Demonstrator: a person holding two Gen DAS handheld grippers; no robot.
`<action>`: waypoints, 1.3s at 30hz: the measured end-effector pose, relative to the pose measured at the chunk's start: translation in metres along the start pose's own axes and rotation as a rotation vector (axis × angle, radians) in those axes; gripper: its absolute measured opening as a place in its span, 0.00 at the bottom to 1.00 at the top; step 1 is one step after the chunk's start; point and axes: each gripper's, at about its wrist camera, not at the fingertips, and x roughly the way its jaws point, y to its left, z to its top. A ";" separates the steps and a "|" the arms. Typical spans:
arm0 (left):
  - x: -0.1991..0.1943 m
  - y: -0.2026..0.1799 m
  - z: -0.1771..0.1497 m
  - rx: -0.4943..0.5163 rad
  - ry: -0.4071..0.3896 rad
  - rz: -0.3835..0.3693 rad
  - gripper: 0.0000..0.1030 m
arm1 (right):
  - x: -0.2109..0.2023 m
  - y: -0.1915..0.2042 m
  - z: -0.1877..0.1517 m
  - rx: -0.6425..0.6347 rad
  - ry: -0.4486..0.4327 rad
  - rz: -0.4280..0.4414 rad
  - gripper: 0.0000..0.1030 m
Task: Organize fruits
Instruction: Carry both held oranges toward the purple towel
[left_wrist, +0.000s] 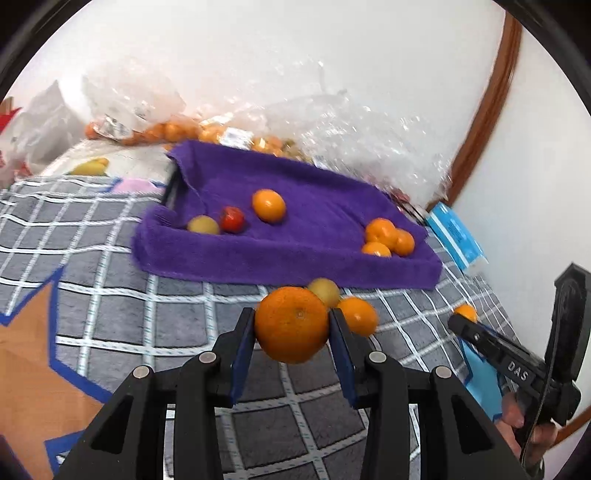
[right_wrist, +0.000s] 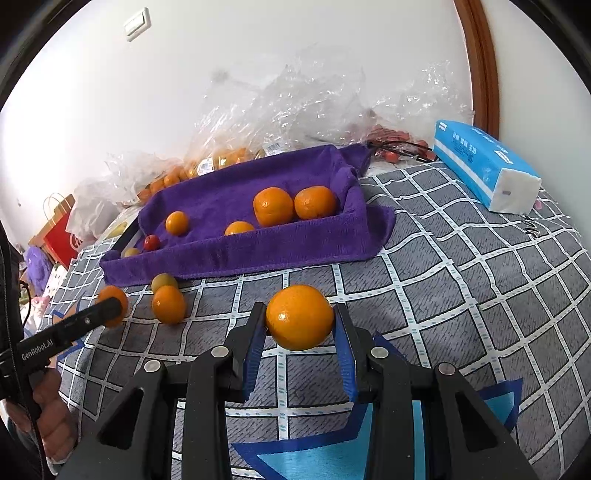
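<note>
Six fruits lie in the purple-lined tray (right_wrist: 258, 251) — each gripper clamps an orange: left gripper (left_wrist: 291, 325), right gripper (right_wrist: 300, 319); two fruits (right_wrist: 168, 304) remain on the blanket

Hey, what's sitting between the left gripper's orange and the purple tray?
A small yellow-green fruit beside a small orange, on the checked blanket; seen in the left wrist view.

Blue tissue pack (right_wrist: 484, 166), crumpled plastic wrap (right_wrist: 314, 107)
</note>
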 end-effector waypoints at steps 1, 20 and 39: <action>-0.004 0.002 0.001 -0.008 -0.026 0.015 0.36 | 0.000 0.000 0.000 0.000 0.000 -0.002 0.35; -0.024 0.000 0.001 0.001 -0.130 0.072 0.36 | -0.002 0.001 0.000 -0.005 -0.010 -0.003 0.35; -0.029 0.008 0.003 -0.040 -0.136 0.071 0.36 | -0.009 0.000 0.000 0.009 -0.043 0.015 0.35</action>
